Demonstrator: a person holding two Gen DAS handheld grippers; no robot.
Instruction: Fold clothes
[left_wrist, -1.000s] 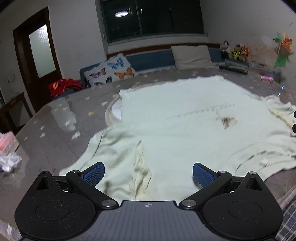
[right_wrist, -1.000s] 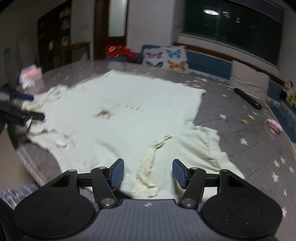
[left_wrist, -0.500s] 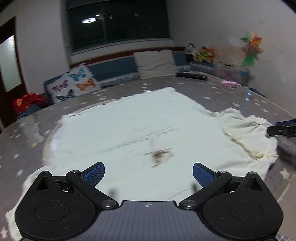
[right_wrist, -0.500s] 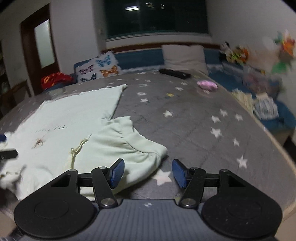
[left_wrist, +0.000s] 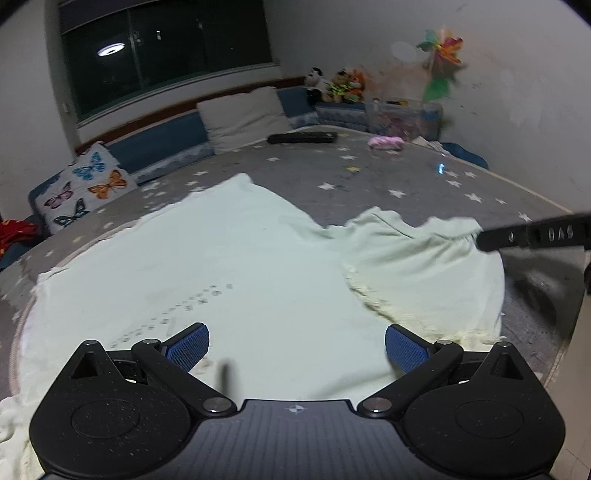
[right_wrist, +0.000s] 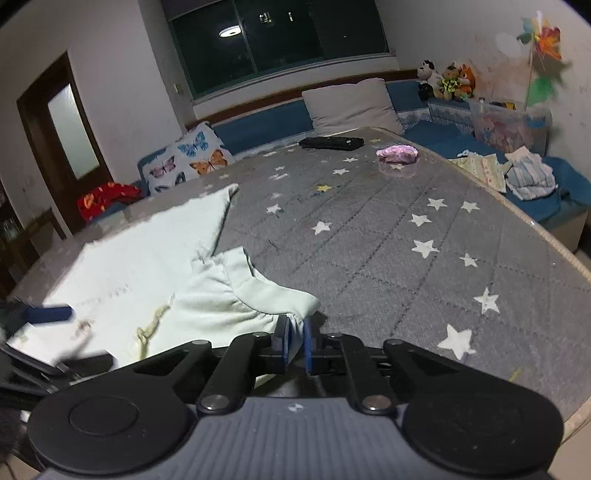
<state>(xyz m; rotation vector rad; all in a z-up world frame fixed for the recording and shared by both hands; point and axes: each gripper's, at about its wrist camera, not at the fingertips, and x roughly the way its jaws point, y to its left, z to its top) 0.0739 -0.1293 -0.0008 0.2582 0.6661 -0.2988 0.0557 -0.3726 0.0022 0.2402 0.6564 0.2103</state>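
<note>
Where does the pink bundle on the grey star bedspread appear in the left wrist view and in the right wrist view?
Left wrist view: pink bundle upper right of centre, far across the bed.
Right wrist view: pink bundle upper centre-right, near the far edge of the bed.
Shared landmark: the black remote lies just left of it in both.

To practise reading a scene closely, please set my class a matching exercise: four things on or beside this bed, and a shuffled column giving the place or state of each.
Things
1. right gripper
2. left gripper
3. black remote control
4. butterfly pillow

Place or state
A. open above the pale green shirt
B. leaning beyond the bed's far edge
C. shut on the shirt's sleeve
D. lying on the star-print mattress near the beige pillow

Pairs: 1-C, 2-A, 3-D, 4-B
</note>
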